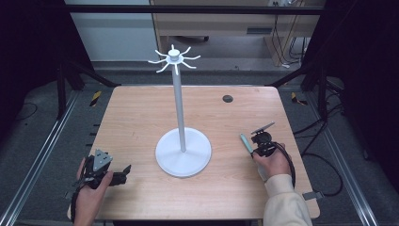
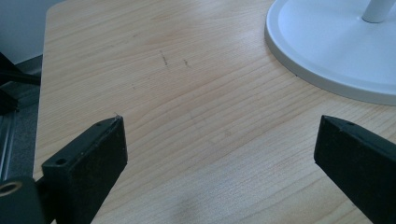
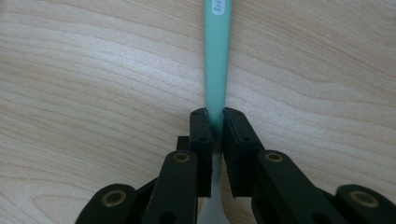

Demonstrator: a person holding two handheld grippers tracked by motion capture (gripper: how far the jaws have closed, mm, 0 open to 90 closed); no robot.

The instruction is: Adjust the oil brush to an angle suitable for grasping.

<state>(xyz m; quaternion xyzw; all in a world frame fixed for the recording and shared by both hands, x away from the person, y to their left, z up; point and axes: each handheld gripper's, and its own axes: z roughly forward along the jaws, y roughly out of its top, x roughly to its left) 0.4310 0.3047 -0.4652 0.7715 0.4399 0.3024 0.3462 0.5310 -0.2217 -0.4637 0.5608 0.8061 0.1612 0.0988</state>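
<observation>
Right tongs [image 3: 215, 122] clamp green handle [image 3: 218, 56], table edge [image 1: 301, 155] near.

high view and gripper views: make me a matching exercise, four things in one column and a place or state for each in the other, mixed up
Things:
1. stand
2. green handle
3. left gripper
4. right gripper

States:
A. jaws wide apart over bare wood
B. white, upright at the table's middle
C. pinched between two black jaws
D. jaws closed on a thin handle

Pairs: 1-B, 2-C, 3-A, 4-D
</observation>
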